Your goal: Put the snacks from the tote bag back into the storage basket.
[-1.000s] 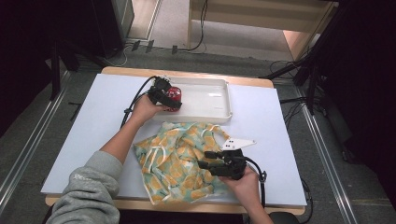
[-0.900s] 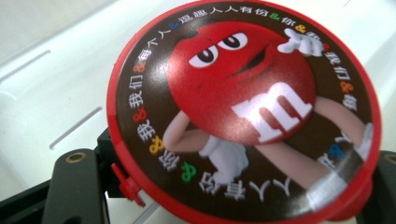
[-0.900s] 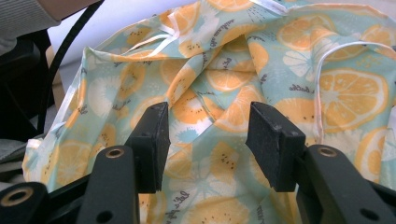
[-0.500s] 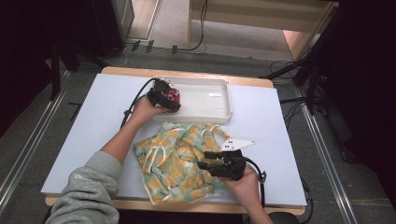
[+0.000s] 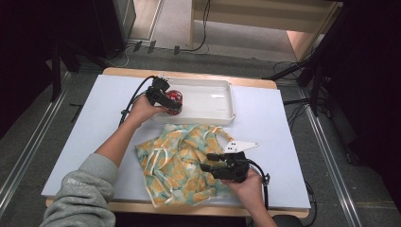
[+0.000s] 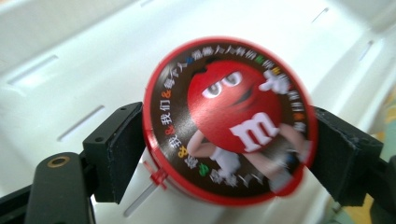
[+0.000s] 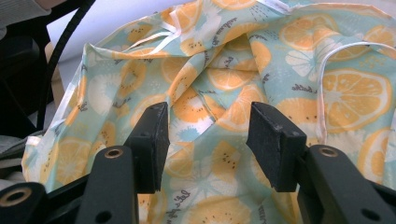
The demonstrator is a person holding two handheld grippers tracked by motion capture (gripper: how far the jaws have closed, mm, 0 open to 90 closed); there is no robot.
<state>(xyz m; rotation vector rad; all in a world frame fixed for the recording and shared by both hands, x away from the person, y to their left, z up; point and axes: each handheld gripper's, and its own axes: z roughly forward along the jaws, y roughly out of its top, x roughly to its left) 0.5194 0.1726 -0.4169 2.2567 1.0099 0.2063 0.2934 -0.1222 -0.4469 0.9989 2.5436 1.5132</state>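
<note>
A red-lidded candy can [image 5: 174, 100] with a red cartoon figure on its lid [image 6: 231, 121] stands in the left end of the white tray [image 5: 208, 97]. My left gripper [image 5: 171, 103] reaches into the tray with a jaw on each side of the can. Its jaws have just been opening, and the pads [image 6: 116, 149] stand beside the lid without pressing. My right gripper [image 5: 206, 161] is open low over a crumpled teal cloth with orange slices [image 5: 182, 161], near the table's front edge. Nothing is between its pads [image 7: 275, 140], and the cloth [image 7: 224, 70] lies just beyond them.
The tray's inner floor [image 6: 70, 56] is bare white plastic with shallow slots. The table top [image 5: 85, 127] is white, with a wooden edge at the back. Cables trail from both grippers. Dark floor and metal rails surround the table.
</note>
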